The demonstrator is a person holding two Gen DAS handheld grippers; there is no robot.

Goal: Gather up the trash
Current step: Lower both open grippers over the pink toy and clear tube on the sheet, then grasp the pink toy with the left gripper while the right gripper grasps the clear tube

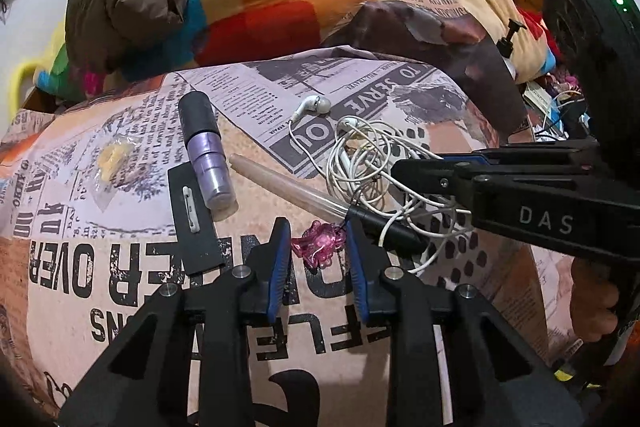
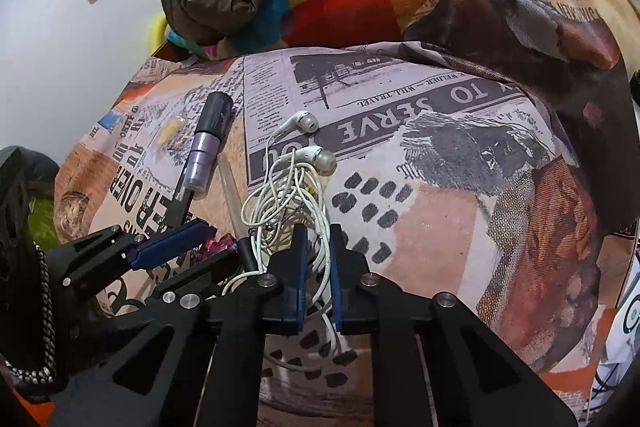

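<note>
Black "DAS" right tongs [image 1: 394,169], "TO SERVE" bedsheet [image 1: 372,87]

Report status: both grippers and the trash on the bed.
Left hand-held gripper open around pink wrapper. Right hand-held gripper open astride earphone cable. Pen alongside.

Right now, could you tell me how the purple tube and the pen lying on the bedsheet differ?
The purple tube is short and thick, while the pen is long and thin. The tube has a dark cap and shiny lilac body; the pen has a pale translucent barrel and black end. The tube lies clear of the earphones, whereas their cord crosses the pen's black end. Both lie flat.
</note>
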